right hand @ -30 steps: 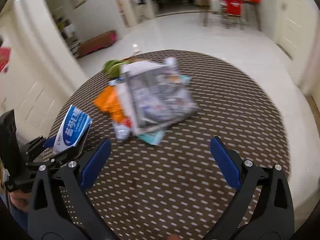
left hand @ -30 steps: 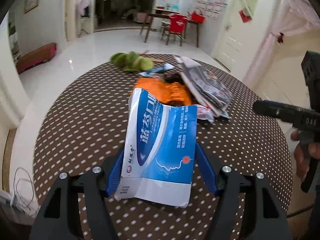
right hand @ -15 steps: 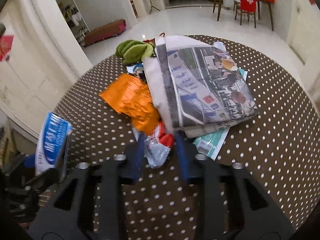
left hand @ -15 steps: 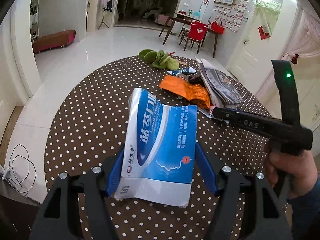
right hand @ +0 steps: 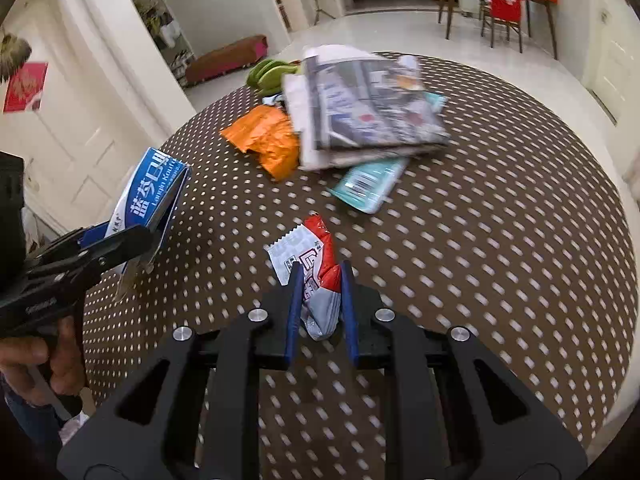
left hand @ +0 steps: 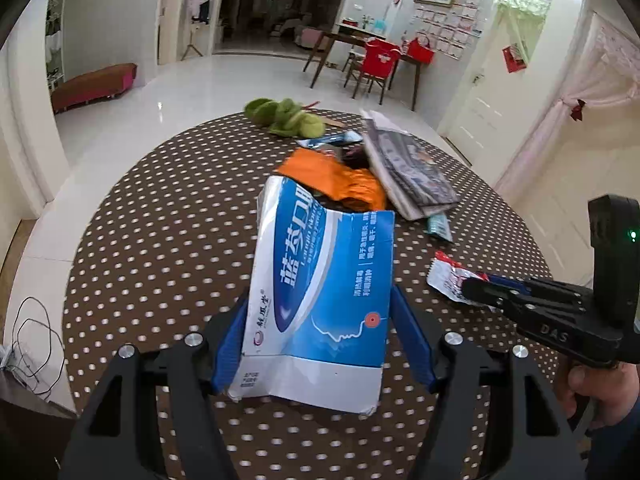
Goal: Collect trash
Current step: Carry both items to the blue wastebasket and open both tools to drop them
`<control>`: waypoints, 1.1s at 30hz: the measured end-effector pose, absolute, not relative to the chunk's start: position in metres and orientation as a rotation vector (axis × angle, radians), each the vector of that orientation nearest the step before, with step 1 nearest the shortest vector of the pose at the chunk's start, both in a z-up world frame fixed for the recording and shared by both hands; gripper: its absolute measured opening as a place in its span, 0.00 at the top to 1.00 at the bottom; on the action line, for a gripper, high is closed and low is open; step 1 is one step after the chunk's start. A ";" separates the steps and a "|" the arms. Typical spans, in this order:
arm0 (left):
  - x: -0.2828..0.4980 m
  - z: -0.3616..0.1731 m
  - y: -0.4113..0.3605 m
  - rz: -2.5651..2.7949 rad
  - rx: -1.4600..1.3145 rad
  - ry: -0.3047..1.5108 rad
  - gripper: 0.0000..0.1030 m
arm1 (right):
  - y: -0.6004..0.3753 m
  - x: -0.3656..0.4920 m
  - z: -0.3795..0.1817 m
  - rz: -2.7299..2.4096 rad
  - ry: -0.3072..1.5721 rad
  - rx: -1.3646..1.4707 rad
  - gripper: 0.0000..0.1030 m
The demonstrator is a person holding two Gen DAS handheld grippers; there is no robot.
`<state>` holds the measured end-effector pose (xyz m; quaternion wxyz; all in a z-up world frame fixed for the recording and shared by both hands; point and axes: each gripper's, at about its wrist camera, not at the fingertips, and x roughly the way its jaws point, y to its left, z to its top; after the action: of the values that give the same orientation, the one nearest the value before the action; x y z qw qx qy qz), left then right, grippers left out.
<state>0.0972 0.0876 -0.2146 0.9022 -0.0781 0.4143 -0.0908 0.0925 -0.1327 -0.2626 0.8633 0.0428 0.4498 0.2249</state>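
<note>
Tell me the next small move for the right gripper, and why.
Probably carry the red-and-white wrapper left toward the blue-and-white box. The right gripper is shut on the wrapper, clear of the pile, while the left gripper holds the box with its open end up, likely as the trash container.

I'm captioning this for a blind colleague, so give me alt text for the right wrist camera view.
The right claw is shut on a red and white wrapper above a brown polka-dot table. Beyond lie a teal packet, an orange wrapper and newspapers; at left, the left claw holds a blue and white box.
</note>
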 end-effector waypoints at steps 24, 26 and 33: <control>0.124 -0.169 -0.118 -0.503 -0.006 0.810 0.36 | -0.417 0.052 -0.220 0.043 0.752 0.414 0.82; 0.127 -0.168 -0.132 -0.520 0.004 0.812 0.36 | -0.447 0.052 -0.233 -0.013 0.771 0.439 0.82; 0.146 -0.170 -0.177 -0.566 0.043 0.827 0.36 | -0.505 0.066 -0.293 -0.108 0.885 0.523 0.82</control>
<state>0.1463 -0.1774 -0.1704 0.8769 0.0207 0.3963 -0.2714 0.0655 -0.5053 -0.2929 0.8694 0.2499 0.4232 -0.0516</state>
